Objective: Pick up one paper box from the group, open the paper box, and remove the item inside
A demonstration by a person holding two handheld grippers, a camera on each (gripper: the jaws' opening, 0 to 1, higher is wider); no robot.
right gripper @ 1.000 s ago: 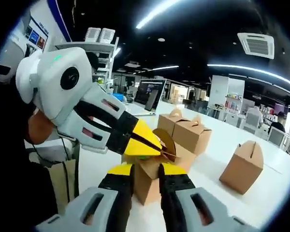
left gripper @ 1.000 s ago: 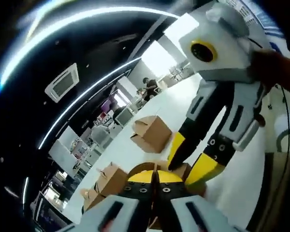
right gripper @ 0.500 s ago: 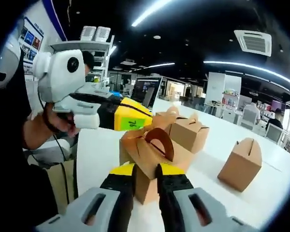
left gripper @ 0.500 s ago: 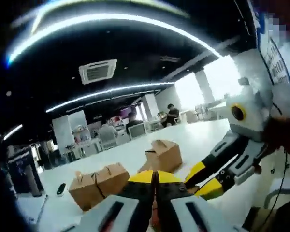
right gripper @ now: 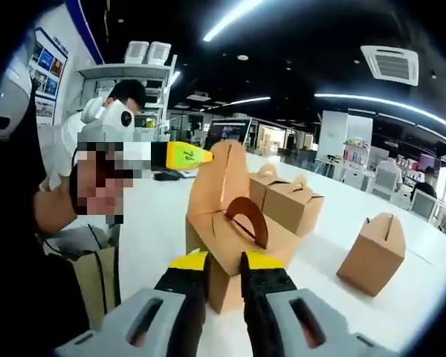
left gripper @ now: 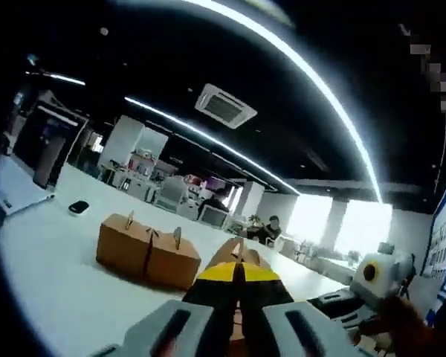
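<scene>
An open brown paper box (right gripper: pixel 241 238) is on the white table (right gripper: pixel 156 230), right in front of my right gripper (right gripper: pixel 224 260). Its jaws are shut on the box's near wall. One lid flap (right gripper: pixel 221 175) stands upright. My left gripper (right gripper: pixel 195 155) reaches in from the left and pinches the flap's upper edge. In the left gripper view, my left gripper (left gripper: pixel 238 272) is shut, with the brown flap (left gripper: pixel 238 253) showing just past the yellow tips. My right gripper (left gripper: pixel 340 300) is low at the right. I cannot see what is inside the box.
Two closed handled boxes (right gripper: pixel 286 201) sit side by side behind the open one and appear as two closed handled boxes (left gripper: pixel 149 253) in the left gripper view. A single box (right gripper: pixel 373 253) stands to the right. A small dark object (left gripper: pixel 79 207) lies far left on the table (left gripper: pixel 52 282). People sit at desks beyond.
My left gripper has swung left and up, pulling the flap from folded over the box to standing upright. My right gripper has kept its hold on the box.
</scene>
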